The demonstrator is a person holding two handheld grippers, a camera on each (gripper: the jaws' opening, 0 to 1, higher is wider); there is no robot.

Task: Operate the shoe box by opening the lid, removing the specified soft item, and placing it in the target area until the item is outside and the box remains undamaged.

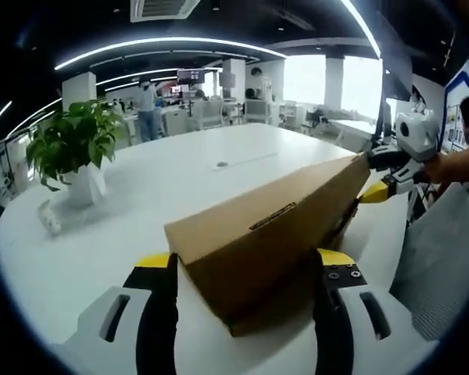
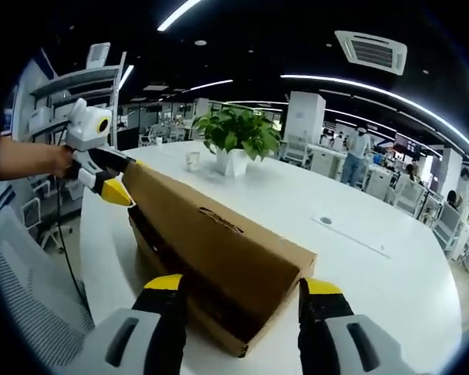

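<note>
— Cardboard shoe box (image 1: 270, 234) lies on the white desk (image 1: 180, 180), lid down?

— Lid looks slightly raised along one side. The left gripper (image 1: 246, 293) clasps one end between its jaws; the right gripper (image 2: 238, 312) clasps the opposite end.

— Anything else?

— A potted plant (image 2: 236, 141) stands farther back, with a small cup (image 2: 192, 161) beside it.

A potted plant (image 1: 73, 148) and small cup (image 2: 192, 161) stand on the white table (image 1: 187, 172).

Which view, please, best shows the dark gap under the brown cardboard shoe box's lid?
The right gripper view: the gap runs open along the brown cardboard shoe box. In the left gripper view the box shows mostly its lid and end.
</note>
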